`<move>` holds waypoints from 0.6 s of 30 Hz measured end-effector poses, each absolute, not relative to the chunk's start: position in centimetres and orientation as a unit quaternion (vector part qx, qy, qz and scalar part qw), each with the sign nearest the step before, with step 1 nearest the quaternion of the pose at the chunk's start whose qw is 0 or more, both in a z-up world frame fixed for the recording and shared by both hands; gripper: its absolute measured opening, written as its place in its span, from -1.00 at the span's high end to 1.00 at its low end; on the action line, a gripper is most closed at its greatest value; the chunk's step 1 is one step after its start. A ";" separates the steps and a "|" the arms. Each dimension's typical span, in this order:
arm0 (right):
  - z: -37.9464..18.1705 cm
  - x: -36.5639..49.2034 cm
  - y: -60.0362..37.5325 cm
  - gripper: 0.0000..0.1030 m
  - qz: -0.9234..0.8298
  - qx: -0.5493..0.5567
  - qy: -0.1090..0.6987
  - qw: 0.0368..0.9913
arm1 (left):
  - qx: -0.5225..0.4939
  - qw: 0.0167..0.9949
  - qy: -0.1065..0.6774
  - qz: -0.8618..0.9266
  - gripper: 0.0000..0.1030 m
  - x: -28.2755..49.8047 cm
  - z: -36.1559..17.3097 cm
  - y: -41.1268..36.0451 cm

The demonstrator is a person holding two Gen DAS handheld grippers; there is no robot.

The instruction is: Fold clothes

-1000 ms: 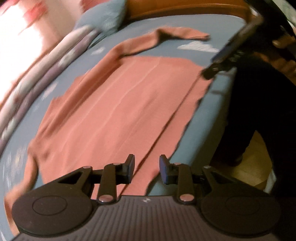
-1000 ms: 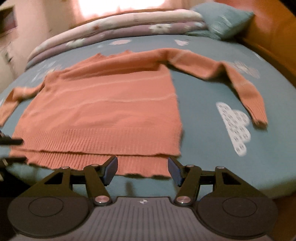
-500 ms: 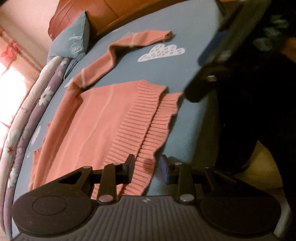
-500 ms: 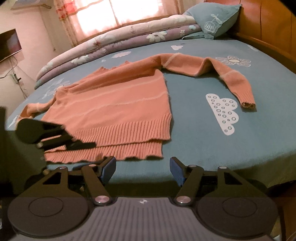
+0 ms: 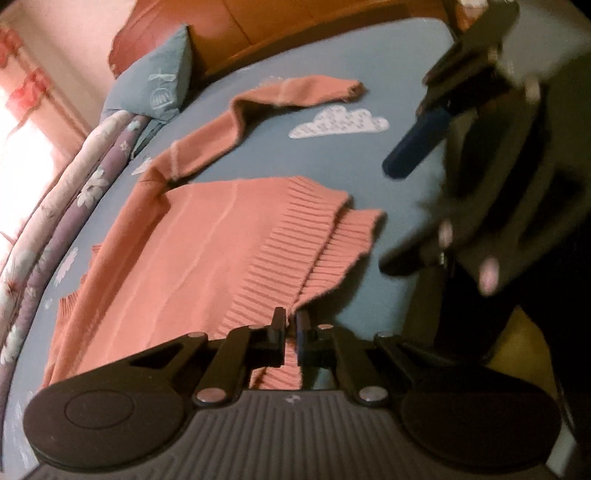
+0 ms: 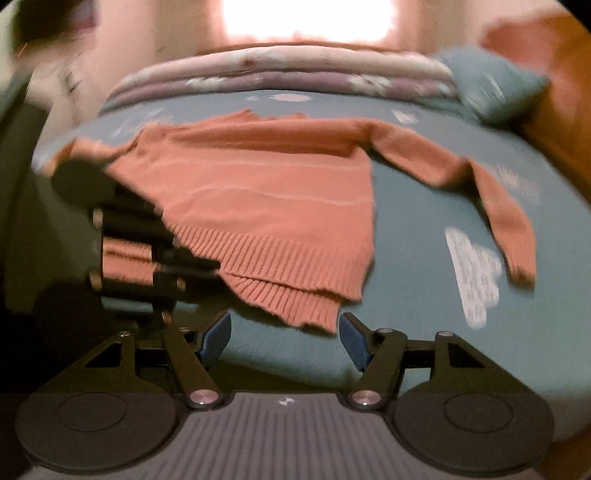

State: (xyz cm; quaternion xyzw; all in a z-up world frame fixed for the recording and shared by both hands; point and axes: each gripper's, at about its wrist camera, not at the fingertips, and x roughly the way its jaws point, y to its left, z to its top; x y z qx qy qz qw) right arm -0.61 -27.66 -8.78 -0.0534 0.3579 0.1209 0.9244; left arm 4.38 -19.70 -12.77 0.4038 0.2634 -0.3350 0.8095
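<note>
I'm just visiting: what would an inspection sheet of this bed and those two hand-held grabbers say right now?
Surface: bed sheet, blue with cloud print.
Job's things: orange sweater spread flat, one sleeve stretched aside.
Clutter: nothing seen.
Grippers: left gripper shut on the sweater's ribbed hem; right gripper open just before the hem's other corner.
Cables: nothing seen.
Surroundings: rolled quilt, pillow, wooden headboard, bright window.

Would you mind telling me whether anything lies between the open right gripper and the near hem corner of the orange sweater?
Nothing visible does. The right gripper stands open just short of the sweater hem corner, with only bare bedsheet between. The left gripper is shut on the hem at the other corner, off to the side.
</note>
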 end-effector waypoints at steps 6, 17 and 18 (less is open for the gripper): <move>-11.0 0.6 -22.9 0.40 0.152 -0.244 0.325 0.901 | 0.369 0.822 0.271 -0.338 0.95 5.5 -11.9 -18.7; -11.3 1.3 -21.7 0.92 0.158 -0.333 0.297 0.881 | 0.399 0.801 0.245 -0.373 0.75 4.0 -12.6 -18.1; -11.1 1.3 -21.8 0.92 0.162 -0.332 0.300 0.880 | 0.411 0.798 0.240 -0.370 0.75 3.9 -12.9 -18.4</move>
